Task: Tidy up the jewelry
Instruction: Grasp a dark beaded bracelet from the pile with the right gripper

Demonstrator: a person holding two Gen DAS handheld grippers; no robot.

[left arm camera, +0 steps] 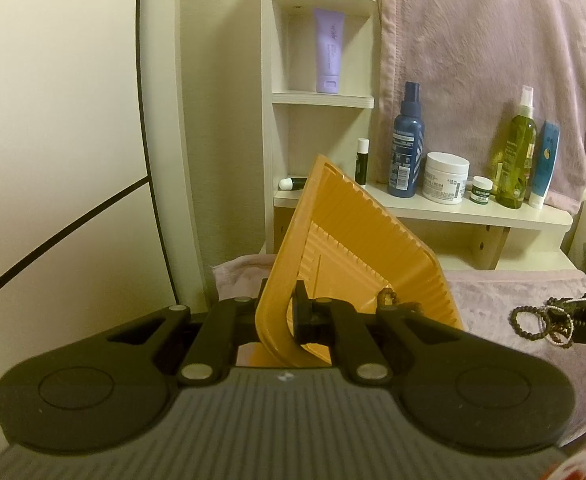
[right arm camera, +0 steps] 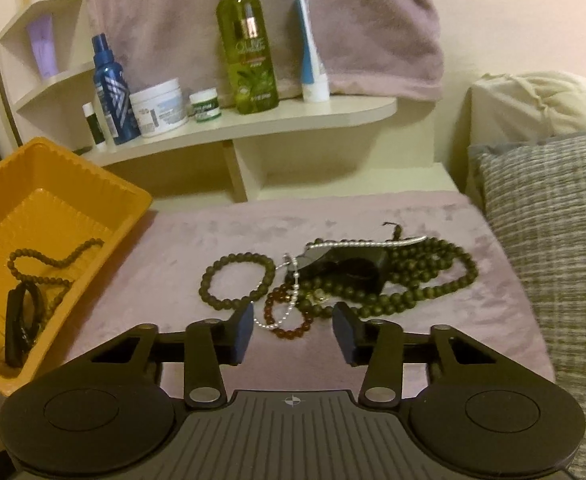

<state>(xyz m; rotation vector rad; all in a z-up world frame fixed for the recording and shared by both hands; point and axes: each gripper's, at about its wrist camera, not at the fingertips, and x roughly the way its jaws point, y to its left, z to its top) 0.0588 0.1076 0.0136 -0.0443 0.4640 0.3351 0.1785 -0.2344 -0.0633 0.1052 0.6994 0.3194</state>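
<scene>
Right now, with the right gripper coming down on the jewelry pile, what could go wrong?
1. The beads and pearl chain lie tangled, so closing the right gripper may drag several pieces at once.
2. The left gripper pinches the orange tray by its rim, tilted; the bracelet inside could slide or the tray could slip.

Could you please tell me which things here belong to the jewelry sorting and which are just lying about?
Part of the job:
orange ribbed plastic tray
dark bead bracelet
reddish-brown bead bracelet
silver ball chain
long dark bead necklace

Lying about:
green spray bottle
white cream jar
</scene>
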